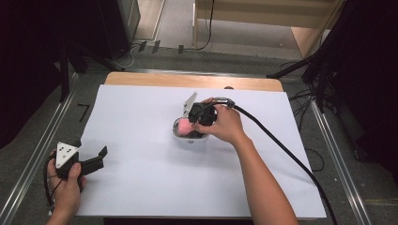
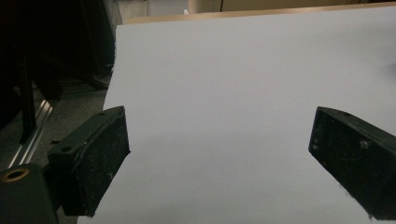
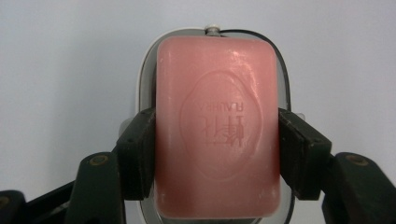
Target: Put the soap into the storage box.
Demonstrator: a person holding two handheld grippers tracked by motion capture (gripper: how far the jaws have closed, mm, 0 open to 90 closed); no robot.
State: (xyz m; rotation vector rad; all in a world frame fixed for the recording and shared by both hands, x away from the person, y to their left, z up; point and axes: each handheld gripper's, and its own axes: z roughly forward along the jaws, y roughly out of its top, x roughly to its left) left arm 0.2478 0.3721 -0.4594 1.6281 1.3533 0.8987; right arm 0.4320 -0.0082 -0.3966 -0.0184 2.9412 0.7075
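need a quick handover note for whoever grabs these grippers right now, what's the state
Right gripper: jaws pressed on both long sides of the pink soap bar, directly above the white soap dish mid-table. Whether the bar rests in the dish or hangs just over it, I cannot tell.
Left gripper: open, holding nothing, low over the white sheet at the near left corner.
Done: soap gripped and lined up with the dish.
Left: probably settle the bar in or lift it clear, then release.
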